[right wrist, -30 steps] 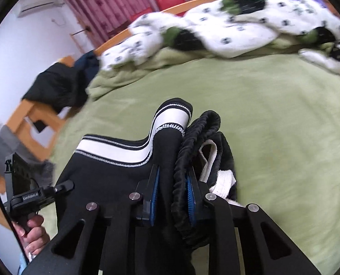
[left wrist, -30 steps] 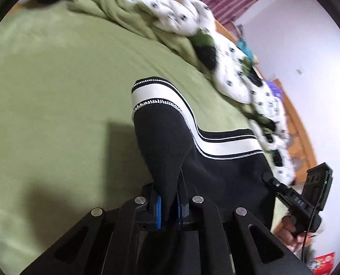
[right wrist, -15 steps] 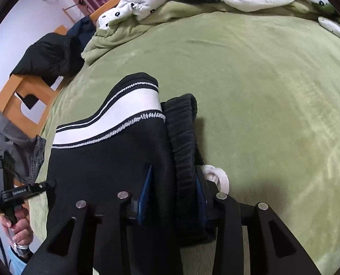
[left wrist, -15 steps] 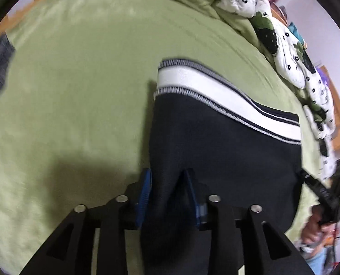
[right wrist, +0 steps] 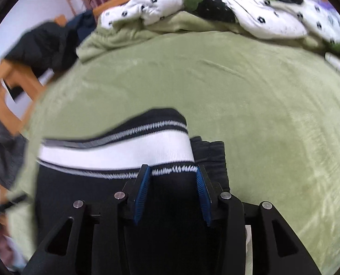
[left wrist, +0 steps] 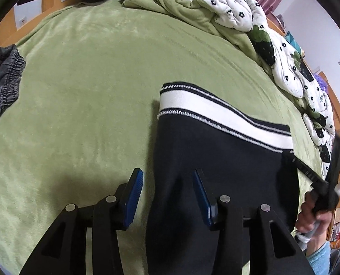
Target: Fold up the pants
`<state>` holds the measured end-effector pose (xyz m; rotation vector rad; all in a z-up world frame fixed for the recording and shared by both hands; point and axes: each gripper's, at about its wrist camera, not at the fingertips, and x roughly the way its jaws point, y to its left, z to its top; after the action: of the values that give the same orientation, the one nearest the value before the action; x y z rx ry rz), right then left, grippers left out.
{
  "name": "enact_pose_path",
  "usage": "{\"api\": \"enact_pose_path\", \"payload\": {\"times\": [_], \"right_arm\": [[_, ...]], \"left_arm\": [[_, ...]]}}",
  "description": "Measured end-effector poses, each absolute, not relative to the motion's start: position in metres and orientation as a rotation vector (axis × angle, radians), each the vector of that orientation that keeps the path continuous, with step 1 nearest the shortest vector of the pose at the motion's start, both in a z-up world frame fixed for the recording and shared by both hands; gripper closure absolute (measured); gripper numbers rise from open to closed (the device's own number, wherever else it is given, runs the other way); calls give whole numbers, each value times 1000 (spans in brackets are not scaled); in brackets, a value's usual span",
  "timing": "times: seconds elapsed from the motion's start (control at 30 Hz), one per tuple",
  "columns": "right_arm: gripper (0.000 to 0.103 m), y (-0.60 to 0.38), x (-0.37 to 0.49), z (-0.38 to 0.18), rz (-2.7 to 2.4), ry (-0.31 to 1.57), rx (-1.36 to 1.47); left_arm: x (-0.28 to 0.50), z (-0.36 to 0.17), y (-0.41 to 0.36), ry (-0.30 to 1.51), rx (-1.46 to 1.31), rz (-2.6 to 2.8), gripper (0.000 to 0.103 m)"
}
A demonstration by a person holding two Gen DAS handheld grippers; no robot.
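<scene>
The left tongs [left wrist: 167, 190] stand released, their blue-padded fingers [left wrist: 133, 192] spread wide: one finger sits over the green plush bedspread [left wrist: 89, 80], the other over the black fabric, and the left edge of the garment runs between them with nothing pinched. The right tongs [right wrist: 172, 186] are likewise let go, fingers [right wrist: 142, 190] parted on either side of a strip of black cloth without squeezing it.

The black knit pants with a broad white band edged in black-and-white stitching [left wrist: 215, 160] lie flat on the bed as a folded rectangle, the striped band across the far end. In the right wrist view the same band [right wrist: 115, 153] curves over the top of the fold, and a gathered black waistband [right wrist: 210, 158] peeks out just beside it on the right (this view is somewhat blurred).

Beyond the pants, a rumpled white quilt with black flower print [left wrist: 282, 55] is heaped along the far side of the bed. A crumpled grey garment [left wrist: 2, 78] lies at the bed's left edge, and a dark jacket [right wrist: 48, 45] is draped over the orange wooden bed frame [right wrist: 0, 94].
</scene>
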<state>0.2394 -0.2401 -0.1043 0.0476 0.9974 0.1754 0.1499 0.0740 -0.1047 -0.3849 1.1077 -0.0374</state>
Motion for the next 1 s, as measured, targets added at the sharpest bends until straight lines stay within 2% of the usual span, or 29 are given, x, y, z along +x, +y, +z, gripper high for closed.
{"api": "enact_pose_path", "payload": {"times": [0.03, 0.1, 0.17, 0.27, 0.37, 0.43, 0.53, 0.67, 0.77, 0.87, 0.93, 1.0], "right_arm": [[79, -239, 235, -102, 186, 975, 19], [89, -255, 227, -89, 238, 948, 130], [90, -276, 222, -72, 303, 932, 279], [90, -286, 212, -57, 256, 859, 210], [90, -299, 224, -84, 163, 968, 214], [85, -303, 229, -103, 158, 1017, 206], [81, -302, 223, -89, 166, 1000, 183], [77, -292, 206, -52, 188, 831, 188], [77, -274, 218, -45, 215, 794, 159], [77, -260, 241, -69, 218, 867, 118], [83, -259, 252, -94, 175, 921, 86], [84, -265, 256, -108, 166, 898, 84]], "left_arm": [[149, -103, 75, 1101, -389, -40, 60], [148, -101, 75, 1089, -391, -45, 60], [146, -99, 75, 1077, -392, -51, 60], [146, -95, 77, 1061, -420, -86, 60], [145, -94, 75, 1050, -418, -96, 60], [145, -93, 70, 1045, -400, -98, 60], [147, -88, 60, 1018, -345, -91, 60], [160, -69, 35, 924, -243, -141, 60], [180, -63, 13, 872, -161, -180, 60], [206, -74, -9, 875, -99, -196, 60], [220, -90, -11, 917, -97, -187, 60], [230, -113, -11, 964, -104, -179, 61]]}}
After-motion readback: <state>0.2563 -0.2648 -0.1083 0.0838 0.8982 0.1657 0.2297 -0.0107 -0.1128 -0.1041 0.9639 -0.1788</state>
